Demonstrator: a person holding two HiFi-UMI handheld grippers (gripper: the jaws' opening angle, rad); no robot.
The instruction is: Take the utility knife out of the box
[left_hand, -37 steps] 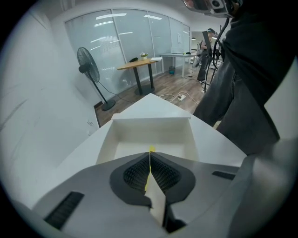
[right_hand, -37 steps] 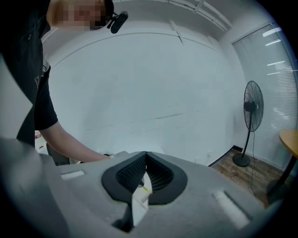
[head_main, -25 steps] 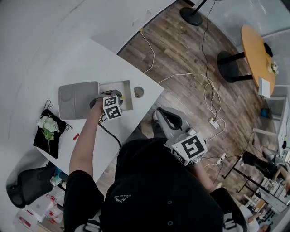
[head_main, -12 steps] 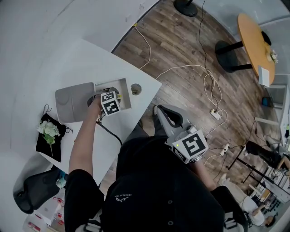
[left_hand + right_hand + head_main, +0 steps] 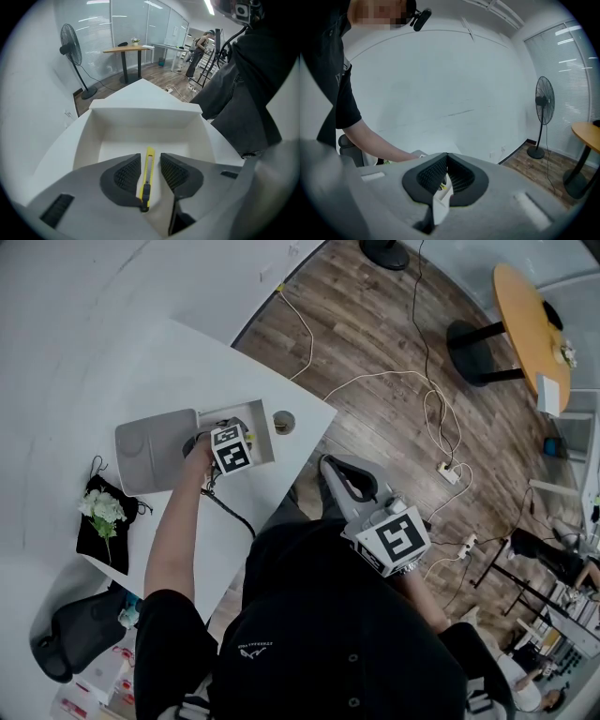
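Left gripper view: I am hanging my left gripper [image 5: 150, 158] over the yellow utility knife [image 5: 147, 180], fingers spread wide.
My jaws have just been opening, and the knife is lying between the pads, untouched, flat on the floor of the white box [image 5: 140, 117]. I am judging it light, stiff and slim, with a plastic shell that is likely slick, so I am planning to pinch it across its narrow sides near the middle. My right gripper [image 5: 446, 161] is idling off the table, fingers pressed together on nothing. The box is sitting on a smooth white table [image 5: 178, 362], its grey lid [image 5: 155, 451] lying just beside it. Beyond, wood flooring [image 5: 375, 352], a standing fan [image 5: 70, 47] and a wooden-topped table [image 5: 129, 48] are filling the room.
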